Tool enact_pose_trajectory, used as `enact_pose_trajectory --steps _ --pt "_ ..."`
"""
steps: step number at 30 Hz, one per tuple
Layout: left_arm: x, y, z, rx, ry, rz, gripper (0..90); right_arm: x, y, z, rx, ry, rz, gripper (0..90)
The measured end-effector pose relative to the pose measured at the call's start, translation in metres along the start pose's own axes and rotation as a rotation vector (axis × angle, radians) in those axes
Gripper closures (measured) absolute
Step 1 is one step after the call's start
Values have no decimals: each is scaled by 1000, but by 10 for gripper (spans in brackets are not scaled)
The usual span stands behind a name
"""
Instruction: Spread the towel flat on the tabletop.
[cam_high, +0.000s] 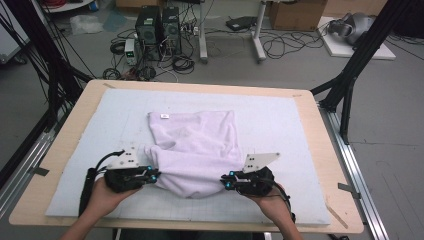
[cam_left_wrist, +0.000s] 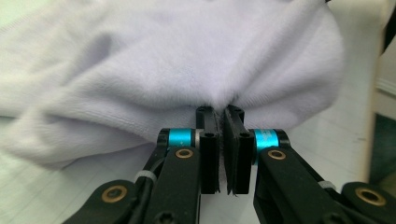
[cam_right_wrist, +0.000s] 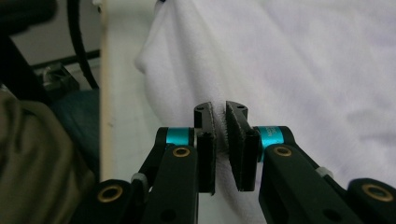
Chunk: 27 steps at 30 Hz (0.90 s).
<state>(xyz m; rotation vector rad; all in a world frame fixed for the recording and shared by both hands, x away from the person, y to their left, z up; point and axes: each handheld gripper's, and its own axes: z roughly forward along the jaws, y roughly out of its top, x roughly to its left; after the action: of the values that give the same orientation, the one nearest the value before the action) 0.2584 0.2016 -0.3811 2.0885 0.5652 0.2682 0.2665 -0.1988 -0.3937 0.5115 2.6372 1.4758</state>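
A white fleecy garment (cam_high: 192, 145) lies crumpled on the pale mat (cam_high: 280, 120) in the middle of the table, with a small label near its far left corner. My left gripper (cam_high: 156, 174) pinches the garment's near left edge, and in the left gripper view its jaws are shut on a fold of the white garment (cam_left_wrist: 177, 70) at the left gripper tips (cam_left_wrist: 221, 112). My right gripper (cam_high: 225, 182) holds the near right edge. In the right gripper view the right gripper tips (cam_right_wrist: 220, 111) are clamped on a ridge of the white garment (cam_right_wrist: 299, 70).
The mat covers most of a wooden tabletop (cam_high: 330, 165). Black frame posts (cam_high: 360, 55) stand at both sides. Computer towers (cam_high: 157, 27), cables and a cardboard box (cam_high: 297, 12) sit on the floor beyond the table.
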Motion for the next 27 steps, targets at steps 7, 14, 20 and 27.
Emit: enact_pose_trajectory --steps 7,14,20,27 --pt "3 28 -23 -57 83 54 857 9 40 -20 -23 -30 -79 830" --pt "61 32 46 32 183 -58 856 -71 49 17 92 -164 6 829" --pt "85 18 89 100 154 -128 843 -118 21 53 158 -162 152 818" --pt "80 21 55 34 167 -141 623 -105 26 36 80 -201 125 717"
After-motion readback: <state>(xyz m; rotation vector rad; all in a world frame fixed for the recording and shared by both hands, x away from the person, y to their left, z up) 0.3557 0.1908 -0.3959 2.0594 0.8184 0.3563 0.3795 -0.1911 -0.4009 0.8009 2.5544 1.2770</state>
